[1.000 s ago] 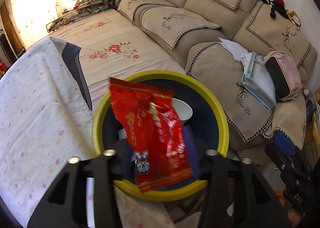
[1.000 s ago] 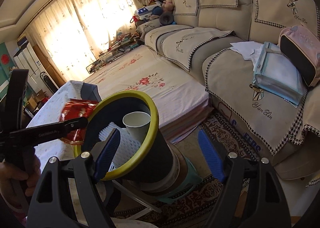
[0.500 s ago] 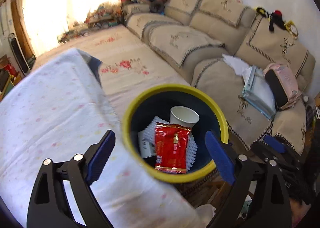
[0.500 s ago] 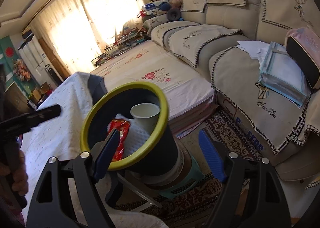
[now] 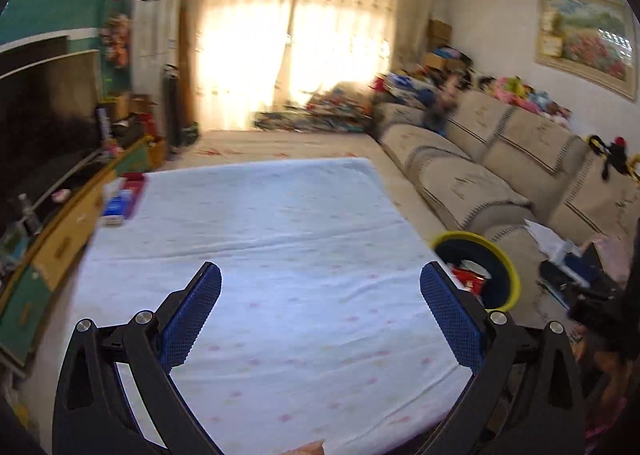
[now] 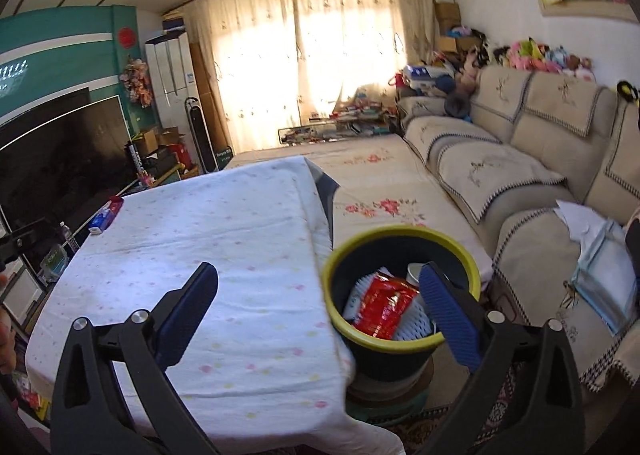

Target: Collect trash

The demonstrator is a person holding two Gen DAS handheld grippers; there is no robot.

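Sunlit living room, table [image 6: 224, 239] draped in white cloth, red wrapper [image 6: 384, 305] seen lying in bin [image 6: 400, 347] beside it, left gripper [image 5: 320, 307] and right gripper [image 6: 320, 303] both spread wide, nothing held.

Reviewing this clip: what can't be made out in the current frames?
- Red-and-blue packet at the white tablecloth's far edge: blurred in the left wrist view, small in the right; print unreadable.
- Yellow-rimmed dark bin: contents under the red wrapper hidden; the right gripper's finger covers the white paper cup.
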